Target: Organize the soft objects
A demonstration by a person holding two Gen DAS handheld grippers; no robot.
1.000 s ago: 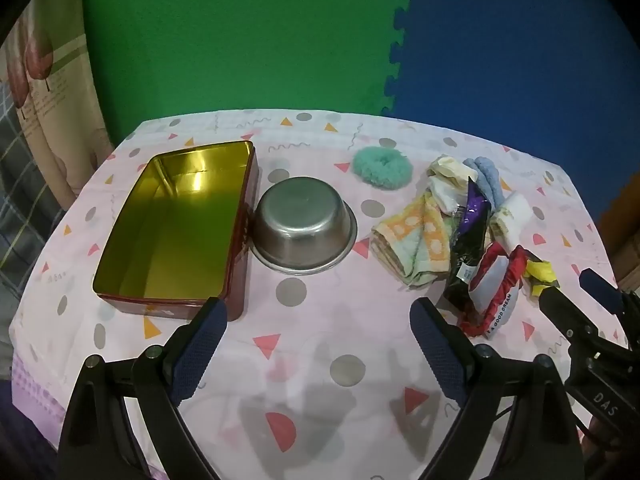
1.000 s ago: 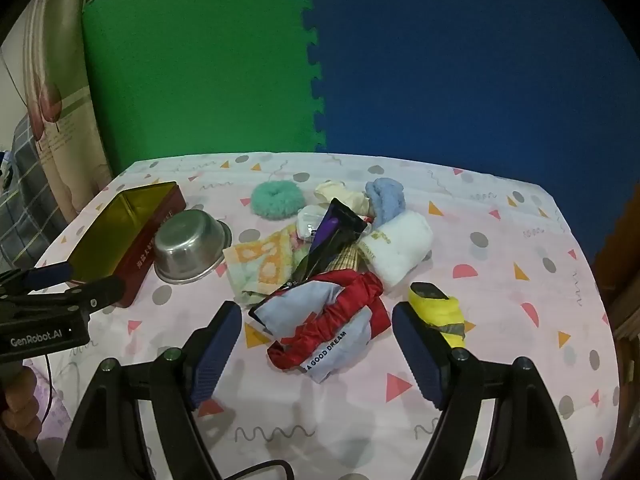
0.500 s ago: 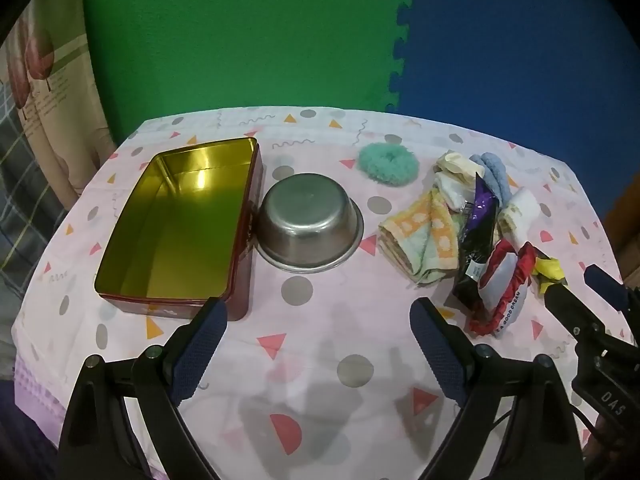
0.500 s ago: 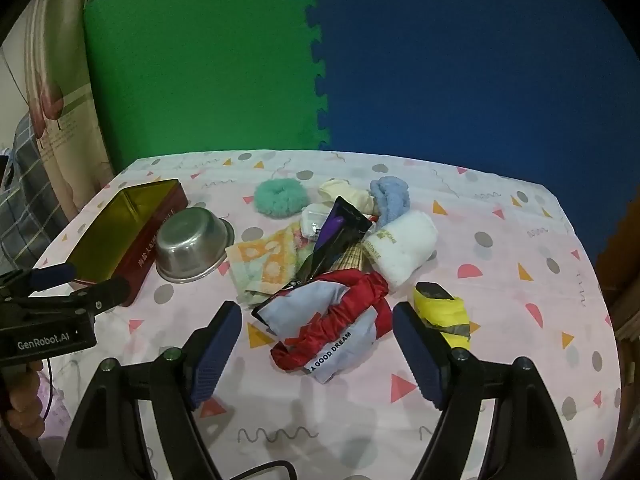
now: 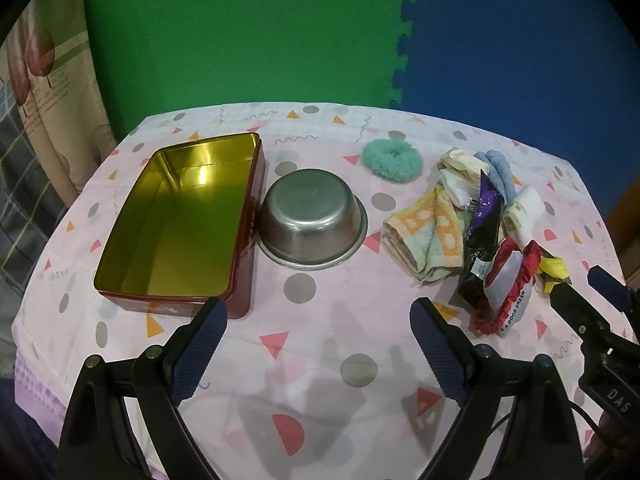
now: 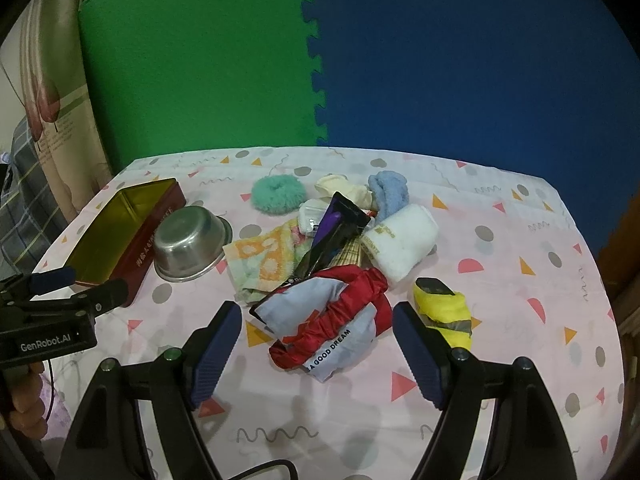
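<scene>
A heap of soft things lies mid-table: a red and grey drawstring pouch [image 6: 332,320], an orange-green towel [image 6: 266,258], a white rolled towel [image 6: 404,240], a blue sock [image 6: 390,192], a teal scrunchie [image 6: 278,194], a yellow bundle [image 6: 444,312] and a black-purple packet [image 6: 336,228]. An open red tin with gold inside [image 5: 180,220] stands at the left beside a steel bowl [image 5: 312,220]. My right gripper [image 6: 318,320] is open, above the pouch. My left gripper [image 5: 318,316] is open and empty, in front of the bowl.
The table wears a pink patterned cloth [image 5: 320,380]. Green and blue foam mats form the back wall. A curtain [image 5: 36,100] hangs at the left. The right gripper shows at the right edge of the left wrist view [image 5: 588,284].
Both grippers have drifted slightly back and up, so the objects look a little farther away. Nothing on the table has moved.
</scene>
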